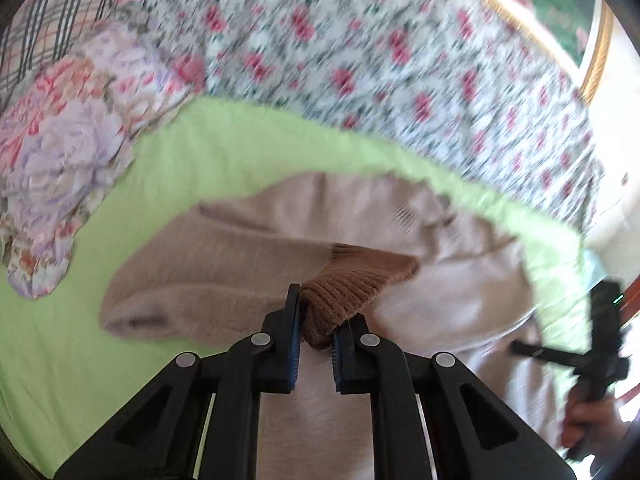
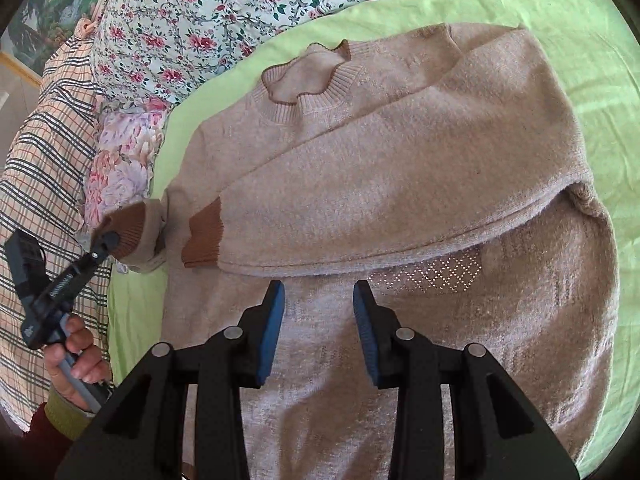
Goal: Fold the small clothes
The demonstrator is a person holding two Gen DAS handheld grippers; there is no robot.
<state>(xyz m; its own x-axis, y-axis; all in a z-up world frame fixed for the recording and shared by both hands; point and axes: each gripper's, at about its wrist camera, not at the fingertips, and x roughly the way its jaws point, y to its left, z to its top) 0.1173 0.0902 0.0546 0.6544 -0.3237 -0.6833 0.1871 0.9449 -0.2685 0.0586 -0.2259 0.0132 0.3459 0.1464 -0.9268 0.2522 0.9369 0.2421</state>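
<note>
A beige sweater [image 2: 400,184] lies spread on a green sheet [image 2: 592,60], its ribbed collar [image 2: 304,80] at the far end and its body running toward the near edge. One sleeve [image 2: 400,208] is folded across the chest from right to left, ending in a brown cuff [image 2: 204,236] near the sweater's left side. The other sleeve [image 1: 208,264] sits at the left edge of the sweater, and its brown cuff [image 1: 352,288] is pinched between the fingers of the left gripper [image 1: 316,328], which are pressed onto the knit; in the right wrist view the same gripper [image 2: 105,240] shows at the far left, gripped by a hand [image 2: 76,364], with the cuff bunched at its tip. The right gripper [image 2: 319,292] hovers over the lower middle of the sweater, just near the folded sleeve's lower edge, its blue-padded fingers [image 2: 272,332] spread apart with nothing between them. A patch of small dotted diamonds [image 2: 432,274] shows on the sweater front below the folded sleeve. Beyond the sheet lie a floral blanket [image 2: 192,8], a pillow with large pink and lilac flowers [image 2: 120,160] and a plaid cloth [image 2: 44,152] at the left.
</note>
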